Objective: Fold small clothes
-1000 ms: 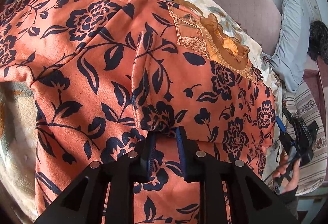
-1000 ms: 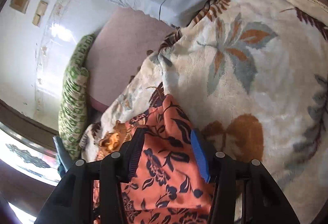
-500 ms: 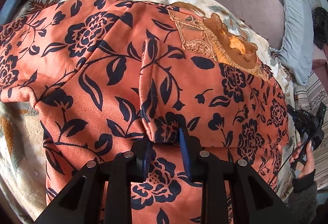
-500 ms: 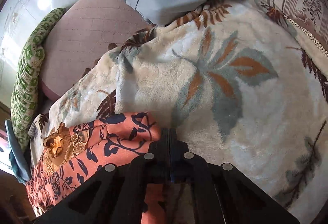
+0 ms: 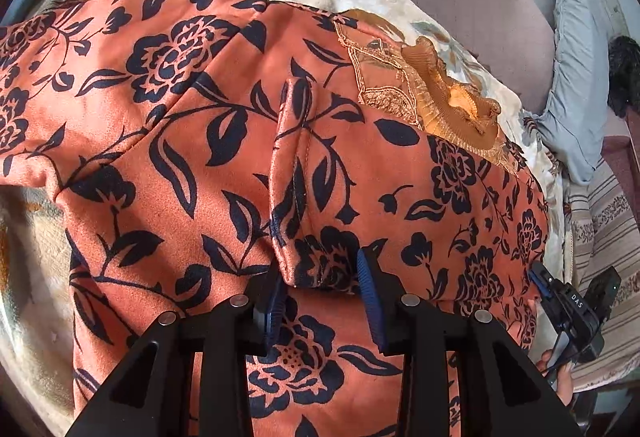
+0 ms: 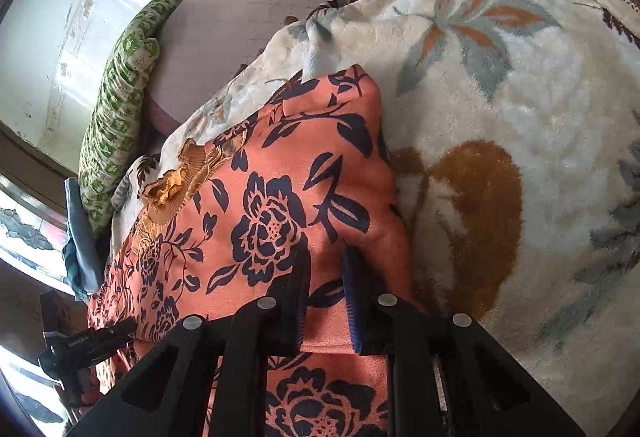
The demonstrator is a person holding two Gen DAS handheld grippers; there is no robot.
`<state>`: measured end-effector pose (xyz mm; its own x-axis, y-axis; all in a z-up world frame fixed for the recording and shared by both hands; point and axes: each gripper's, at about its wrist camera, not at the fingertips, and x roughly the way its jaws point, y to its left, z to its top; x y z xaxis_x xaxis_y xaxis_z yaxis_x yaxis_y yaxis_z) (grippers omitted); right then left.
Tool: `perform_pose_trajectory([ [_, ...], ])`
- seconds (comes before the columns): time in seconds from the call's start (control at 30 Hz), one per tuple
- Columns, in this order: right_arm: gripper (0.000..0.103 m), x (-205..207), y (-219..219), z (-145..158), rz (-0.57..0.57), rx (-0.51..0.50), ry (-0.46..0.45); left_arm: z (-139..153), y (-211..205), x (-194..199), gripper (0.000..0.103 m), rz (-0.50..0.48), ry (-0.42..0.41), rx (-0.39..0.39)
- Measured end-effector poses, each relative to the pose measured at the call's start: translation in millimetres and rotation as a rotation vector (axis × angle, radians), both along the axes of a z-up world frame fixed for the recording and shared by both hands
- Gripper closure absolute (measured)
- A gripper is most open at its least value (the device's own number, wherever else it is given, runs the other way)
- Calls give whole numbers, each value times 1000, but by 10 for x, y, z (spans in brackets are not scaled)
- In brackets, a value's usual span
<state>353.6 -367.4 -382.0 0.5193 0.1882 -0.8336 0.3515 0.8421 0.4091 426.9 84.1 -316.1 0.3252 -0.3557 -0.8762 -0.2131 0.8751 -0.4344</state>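
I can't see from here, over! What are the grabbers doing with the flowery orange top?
Left gripper just opened, folded sleeve loose between its jaws. Right gripper just opened slightly over the orange top. Top lies on the blanket. Nothing in the way.

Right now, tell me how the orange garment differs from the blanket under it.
The orange garment is printed with dark navy flowers; the blanket is cream with grey-blue and rust leaves. The garment looks smooth and thin, the blanket thick and fluffy. The garment lies folded over itself on top; the blanket is spread out beneath it. Both are soft fabrics with plant prints.
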Motion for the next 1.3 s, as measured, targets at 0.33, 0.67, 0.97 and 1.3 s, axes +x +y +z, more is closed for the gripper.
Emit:
perform_pose_trajectory([
  [0.33, 67, 17, 970, 506, 175, -106, -17, 502, 1100, -412, 67, 176, -84, -68],
  [0.67, 65, 257, 3094, 395, 592, -168, 17, 374, 3486, -1398, 62, 655, -114, -296],
  [0.97, 63, 407, 4985, 174, 937, -287, -6, 28, 4211, -1663, 61, 787, -127, -486],
  [1.3, 57, 531, 6403, -310, 1129, -476, -36, -244, 4380, -1557, 52, 822, -140, -585],
])
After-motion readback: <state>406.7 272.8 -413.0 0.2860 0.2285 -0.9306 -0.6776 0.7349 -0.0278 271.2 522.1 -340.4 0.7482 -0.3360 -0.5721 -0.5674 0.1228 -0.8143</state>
